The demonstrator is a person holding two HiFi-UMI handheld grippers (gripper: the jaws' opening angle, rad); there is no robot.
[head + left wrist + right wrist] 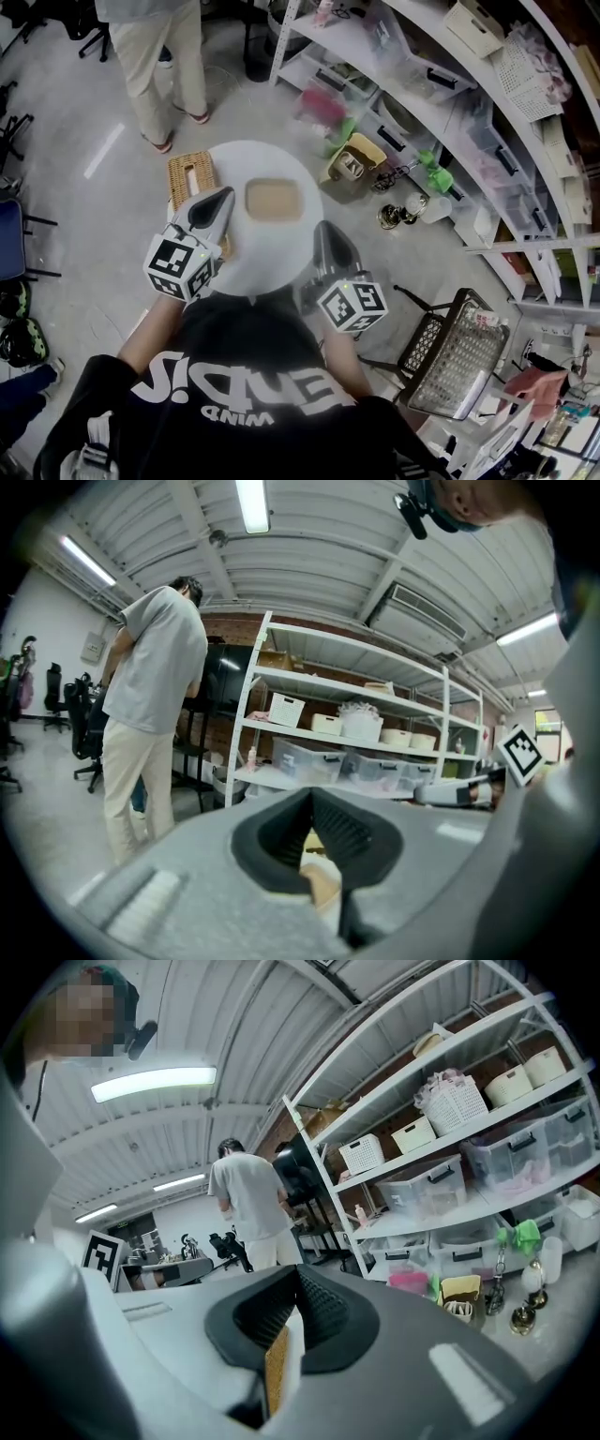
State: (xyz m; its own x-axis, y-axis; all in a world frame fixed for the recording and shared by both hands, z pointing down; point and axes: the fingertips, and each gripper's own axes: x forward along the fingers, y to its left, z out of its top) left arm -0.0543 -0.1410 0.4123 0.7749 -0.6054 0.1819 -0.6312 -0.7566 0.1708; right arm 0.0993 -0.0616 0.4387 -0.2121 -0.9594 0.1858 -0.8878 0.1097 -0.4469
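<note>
Tan tray flat on round white worktop, about centre, bare white all round it. Left gripper over worktop's left rim, fingers pressed together, empty; tip near tray, not touching. Right gripper at right rim, fingers likewise together, holding nothing. Worktop's near edge hidden under dark shirt. Wicker box at left, partly covered by left gripper. Shelving close on right; open floor at left.

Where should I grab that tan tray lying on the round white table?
Probably its near long rim, from above: the tan tray lies flat on the white table, too low for a side grip, and that edge is nearest you.
</note>
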